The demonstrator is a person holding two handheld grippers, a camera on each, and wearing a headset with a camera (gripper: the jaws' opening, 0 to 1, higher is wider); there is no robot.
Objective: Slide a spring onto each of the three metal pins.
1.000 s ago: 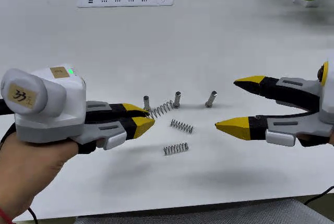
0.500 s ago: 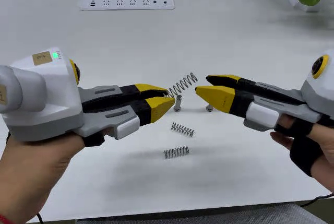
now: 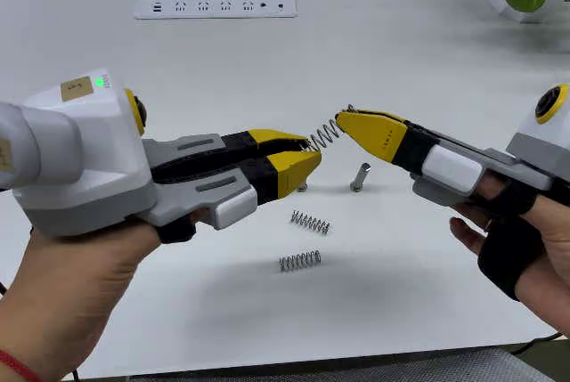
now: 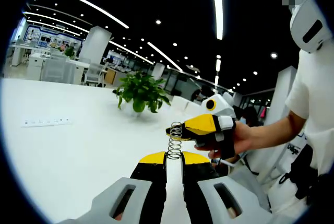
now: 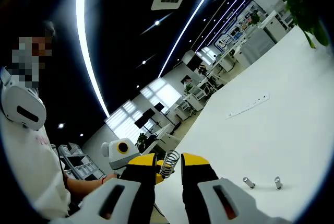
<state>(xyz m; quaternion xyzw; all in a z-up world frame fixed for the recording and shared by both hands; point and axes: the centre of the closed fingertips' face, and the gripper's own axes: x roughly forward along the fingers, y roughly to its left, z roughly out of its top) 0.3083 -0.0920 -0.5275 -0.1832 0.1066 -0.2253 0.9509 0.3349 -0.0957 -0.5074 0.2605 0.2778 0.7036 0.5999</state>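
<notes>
one spring (image 3: 326,134) hangs mid-frame above the table (image 3: 401,52), its ends pinched in the nearly closed jaws of left gripper (image 3: 307,158) and right gripper (image 3: 343,122); two loose springs (image 3: 310,221) (image 3: 299,261) lie below centre, two pins (image 3: 361,176) (image 3: 303,187) sit just above them, open tabletop all round.

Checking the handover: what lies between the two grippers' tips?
A spring, held in the air: the left gripper pinches one end, and the other end sits between the right gripper's jaws. The head view shows it.
</notes>
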